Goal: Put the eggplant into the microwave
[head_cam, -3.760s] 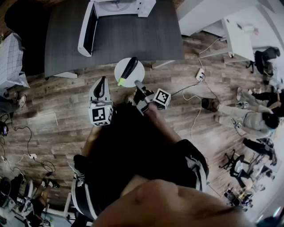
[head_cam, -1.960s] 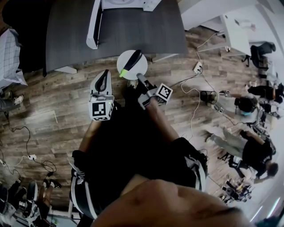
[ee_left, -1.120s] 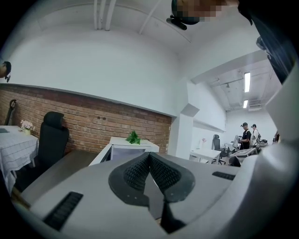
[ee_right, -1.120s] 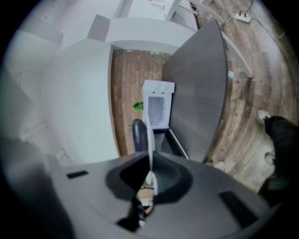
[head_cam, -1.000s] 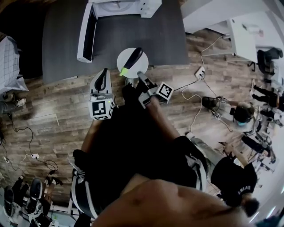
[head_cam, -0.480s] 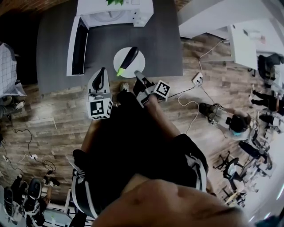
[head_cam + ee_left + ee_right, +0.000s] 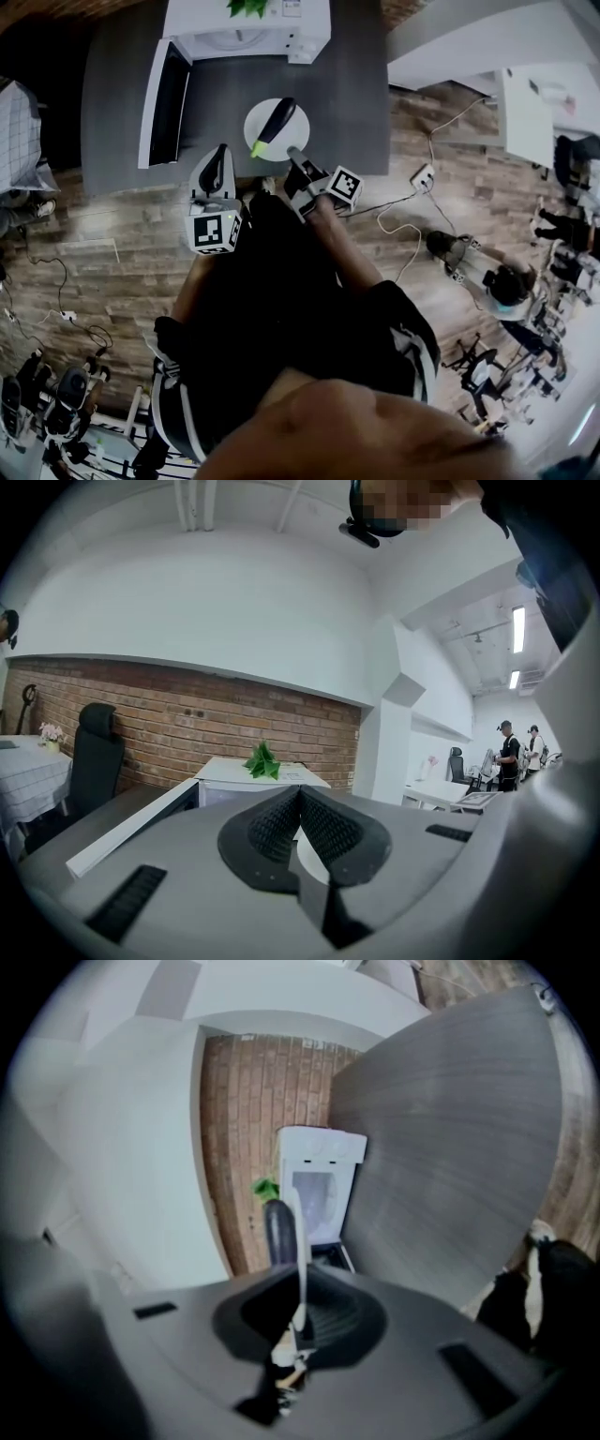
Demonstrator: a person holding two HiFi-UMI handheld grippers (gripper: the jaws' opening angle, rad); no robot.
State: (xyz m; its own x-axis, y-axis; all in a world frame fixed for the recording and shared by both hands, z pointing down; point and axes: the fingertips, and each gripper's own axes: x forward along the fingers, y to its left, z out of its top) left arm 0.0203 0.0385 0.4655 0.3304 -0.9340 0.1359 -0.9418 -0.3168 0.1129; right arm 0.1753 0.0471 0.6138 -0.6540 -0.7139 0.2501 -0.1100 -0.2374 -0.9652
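Head view: my right claw [image 7: 292, 156] grips the plate [image 7: 257, 120]; eggplant [image 7: 275, 122] lies at eleven o'clock, microwave [image 7: 246, 23] beyond; left claw [image 7: 220, 156] closed, empty.

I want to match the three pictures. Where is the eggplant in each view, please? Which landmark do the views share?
Head view: upper centre, the eggplant lies on the white plate.
Left gripper view: not visible.
Right gripper view: centre, a dark upright shape just above the jaws, beside the plate's rim.
Shared landmark: the white microwave, door open.
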